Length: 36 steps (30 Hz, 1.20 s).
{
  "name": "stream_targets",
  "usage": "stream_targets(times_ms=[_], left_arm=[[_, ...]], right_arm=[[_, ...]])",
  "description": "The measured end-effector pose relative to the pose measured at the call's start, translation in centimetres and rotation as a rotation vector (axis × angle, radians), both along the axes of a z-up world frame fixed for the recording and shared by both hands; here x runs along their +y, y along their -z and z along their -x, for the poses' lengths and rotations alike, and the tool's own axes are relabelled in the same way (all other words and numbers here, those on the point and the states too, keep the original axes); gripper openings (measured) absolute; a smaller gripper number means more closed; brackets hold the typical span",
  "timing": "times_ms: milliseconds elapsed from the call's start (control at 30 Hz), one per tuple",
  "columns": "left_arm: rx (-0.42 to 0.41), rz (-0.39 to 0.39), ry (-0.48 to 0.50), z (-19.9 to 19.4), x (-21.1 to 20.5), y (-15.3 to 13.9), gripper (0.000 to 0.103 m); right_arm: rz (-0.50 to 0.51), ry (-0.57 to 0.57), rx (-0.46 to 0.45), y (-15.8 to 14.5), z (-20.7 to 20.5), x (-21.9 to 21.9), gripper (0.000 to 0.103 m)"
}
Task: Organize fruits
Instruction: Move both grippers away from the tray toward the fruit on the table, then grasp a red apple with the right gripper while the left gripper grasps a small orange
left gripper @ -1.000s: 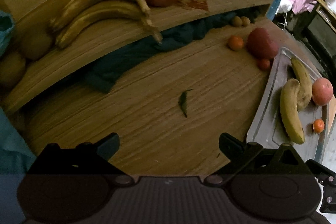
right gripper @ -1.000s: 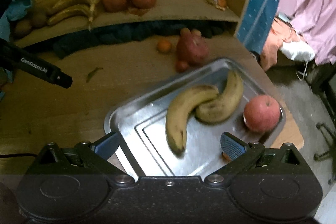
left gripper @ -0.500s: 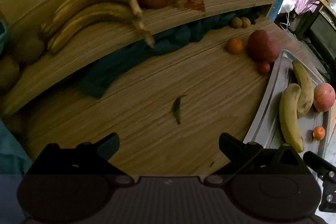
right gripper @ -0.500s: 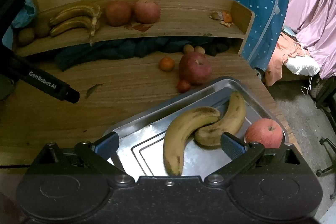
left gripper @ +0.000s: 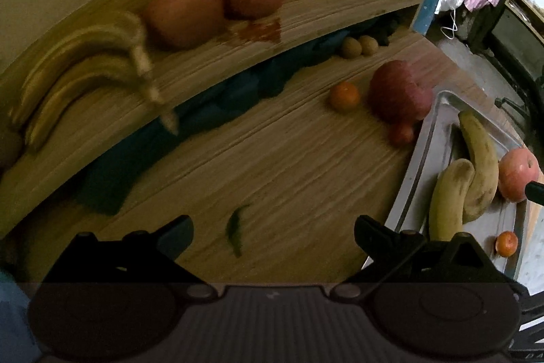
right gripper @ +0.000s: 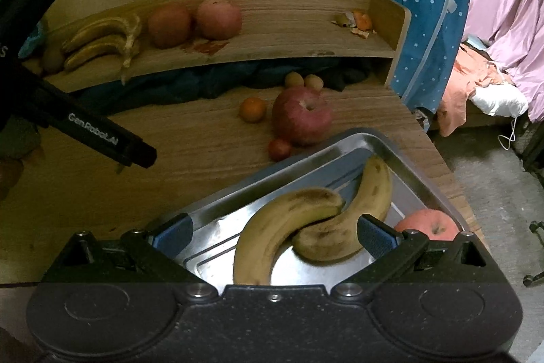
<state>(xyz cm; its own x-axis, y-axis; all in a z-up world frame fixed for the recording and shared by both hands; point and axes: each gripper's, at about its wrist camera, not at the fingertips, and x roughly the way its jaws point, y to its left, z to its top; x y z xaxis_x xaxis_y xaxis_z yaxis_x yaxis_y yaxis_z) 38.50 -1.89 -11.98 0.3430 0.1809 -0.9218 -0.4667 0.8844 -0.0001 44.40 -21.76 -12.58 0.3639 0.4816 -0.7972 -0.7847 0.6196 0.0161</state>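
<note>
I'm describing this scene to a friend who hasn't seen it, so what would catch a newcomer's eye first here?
Probably the shiny metal tray at the table's near right corner, holding two spotted bananas curled against each other and a red apple, with the open right gripper hovering over them. Next, the big dark red apple on the wooden table just beyond the tray, and the raised wooden shelf behind carrying more bananas and apples.

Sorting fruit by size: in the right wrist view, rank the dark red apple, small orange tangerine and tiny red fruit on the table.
1. Dark red apple
2. Small orange tangerine
3. Tiny red fruit

All sit close together, so nearness hardly skews this.
</note>
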Motion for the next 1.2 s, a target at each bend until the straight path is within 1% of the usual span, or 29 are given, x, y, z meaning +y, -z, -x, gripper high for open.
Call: stream_targets(times_ms=[200, 300, 500, 767, 867, 1033, 1200], left_arm=[[0.019, -0.006, 0.027, -2.6, -0.4, 0.8, 0.103], [0.023, 0.004, 0.036, -4.1, -0.4, 1.2, 0.103], [0.024, 0.001, 0.037, -7.0, -0.2, 2.0, 0.103], [0.026, -0.006, 0.003, -10.2, 0.6, 3.1, 0.103], [0.008, 0.006, -0.03, -10.8, 1.2, 3.4, 0.103], [0.008, 0.025, -0.072, -11.7, 1.9, 4.2, 0.103], [0.009, 0.005, -0.075, -12.5, 1.9, 4.6, 0.101]], right_arm=[[0.002, 0.003, 0.031, 0.9, -1.7, -0.1, 0.102], [0.003, 0.005, 0.047, 1.3, -2.8, -0.3, 0.102], [0.01, -0.013, 0.056, 2.0, -5.0, 0.1, 0.102], [0.011, -0.075, 0.023, 2.7, -8.4, 2.3, 0.102], [0.009, -0.099, 0.018, 3.0, -9.4, 3.2, 0.102], [0.009, -0.145, 0.014, 3.7, -10.6, 4.8, 0.102], [-0.001, -0.182, 0.012, 4.2, -11.5, 6.0, 0.102]])
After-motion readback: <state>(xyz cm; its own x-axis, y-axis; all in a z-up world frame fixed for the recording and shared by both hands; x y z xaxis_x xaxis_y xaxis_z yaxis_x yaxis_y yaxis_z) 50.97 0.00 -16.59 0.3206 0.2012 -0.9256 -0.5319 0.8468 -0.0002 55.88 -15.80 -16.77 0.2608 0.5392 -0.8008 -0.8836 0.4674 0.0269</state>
